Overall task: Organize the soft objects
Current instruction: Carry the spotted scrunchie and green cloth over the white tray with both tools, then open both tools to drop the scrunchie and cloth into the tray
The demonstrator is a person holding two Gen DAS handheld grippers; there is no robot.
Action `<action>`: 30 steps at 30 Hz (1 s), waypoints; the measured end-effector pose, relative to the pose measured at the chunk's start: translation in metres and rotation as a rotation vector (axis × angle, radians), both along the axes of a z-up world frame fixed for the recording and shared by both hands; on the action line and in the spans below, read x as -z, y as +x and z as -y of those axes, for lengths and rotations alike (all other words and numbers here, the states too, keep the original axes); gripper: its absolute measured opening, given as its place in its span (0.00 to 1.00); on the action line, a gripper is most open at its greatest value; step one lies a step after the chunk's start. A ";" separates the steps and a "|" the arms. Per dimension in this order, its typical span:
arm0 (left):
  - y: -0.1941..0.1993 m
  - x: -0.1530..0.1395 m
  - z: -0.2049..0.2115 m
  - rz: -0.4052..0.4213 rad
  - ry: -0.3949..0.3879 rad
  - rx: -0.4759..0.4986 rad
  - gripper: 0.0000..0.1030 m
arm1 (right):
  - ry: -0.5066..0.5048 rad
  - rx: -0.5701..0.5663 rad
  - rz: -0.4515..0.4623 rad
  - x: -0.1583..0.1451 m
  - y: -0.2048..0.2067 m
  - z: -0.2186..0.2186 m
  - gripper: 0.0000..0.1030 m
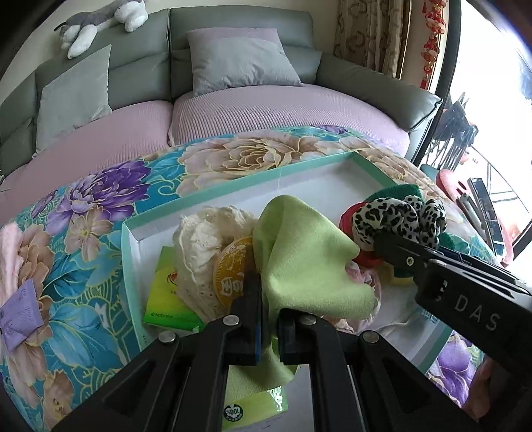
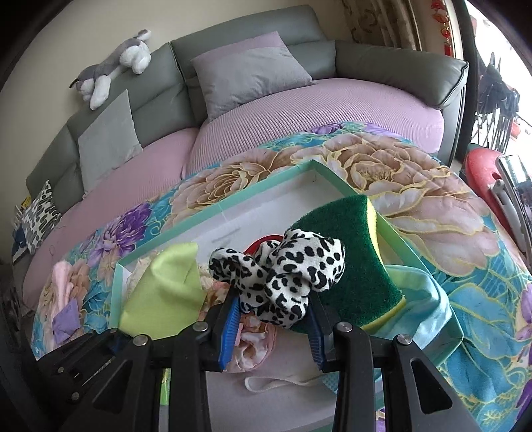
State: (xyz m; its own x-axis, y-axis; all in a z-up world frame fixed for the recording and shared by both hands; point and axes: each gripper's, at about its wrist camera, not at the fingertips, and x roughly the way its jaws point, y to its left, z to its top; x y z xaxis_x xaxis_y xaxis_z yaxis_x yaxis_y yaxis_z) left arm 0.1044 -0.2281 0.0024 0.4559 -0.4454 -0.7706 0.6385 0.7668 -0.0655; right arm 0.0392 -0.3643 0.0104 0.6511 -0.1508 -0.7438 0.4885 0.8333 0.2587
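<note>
Presently, both grippers work over the teal-rimmed box (image 1: pixel 206 196) lying on the floral quilt (image 1: pixel 93 212); the box's long axis runs from near left to far right in both views.

Left gripper (image 1: pixel 269 332): fingers narrow, pinching the lime-green cloth (image 1: pixel 306 259) at its lower end; the cloth stands up from the pinch, its long axis pointing away from the camera and slightly right, its upper edge folded over; it sits above the near left part of the box.

Right gripper (image 2: pixel 274 327): blue-padded fingers (image 2: pixel 229 329) closed against the leopard-print fabric piece (image 2: pixel 282 275); the piece is bunched, rising upward and away from the pads, its lobes spreading left and right; it is held above the box's right portion.

Other contents of the box: a green scouring sponge (image 2: pixel 352 262) with a yellow edge, tilted against the right wall behind the leopard piece; a cream lace item (image 1: pixel 202 246) at the left; a gold disc (image 1: pixel 232 272) touching the lace; a green packet (image 1: pixel 163 299) beneath them; a red item (image 1: pixel 347 216) partly hidden behind the leopard piece, its kind not determinable.

Surroundings: a grey sofa (image 1: pixel 239 26) with grey cushions (image 1: pixel 239 63); a plush husky (image 1: pixel 103 23) lying along the backrest.
</note>
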 end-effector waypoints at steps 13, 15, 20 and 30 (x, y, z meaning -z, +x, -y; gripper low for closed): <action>-0.005 -0.008 -0.004 -0.035 0.029 0.033 0.32 | 0.009 0.014 -0.001 -0.012 -0.005 0.002 0.57; -0.006 -0.011 -0.006 -0.027 0.033 0.036 0.40 | 0.005 0.015 0.003 -0.015 -0.006 0.002 0.58; -0.006 -0.016 -0.014 -0.037 0.046 0.044 0.46 | -0.001 0.014 0.015 -0.022 -0.009 0.001 0.60; -0.009 -0.038 -0.036 -0.017 0.039 0.047 0.51 | -0.030 0.014 0.054 -0.041 -0.016 -0.003 0.61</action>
State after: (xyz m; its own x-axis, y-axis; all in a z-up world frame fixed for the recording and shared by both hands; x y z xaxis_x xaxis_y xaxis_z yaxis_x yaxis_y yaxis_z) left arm 0.0952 -0.1924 0.0403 0.4216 -0.4361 -0.7950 0.6733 0.7379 -0.0477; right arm 0.0237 -0.3613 0.0513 0.6879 -0.1818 -0.7026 0.4862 0.8342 0.2602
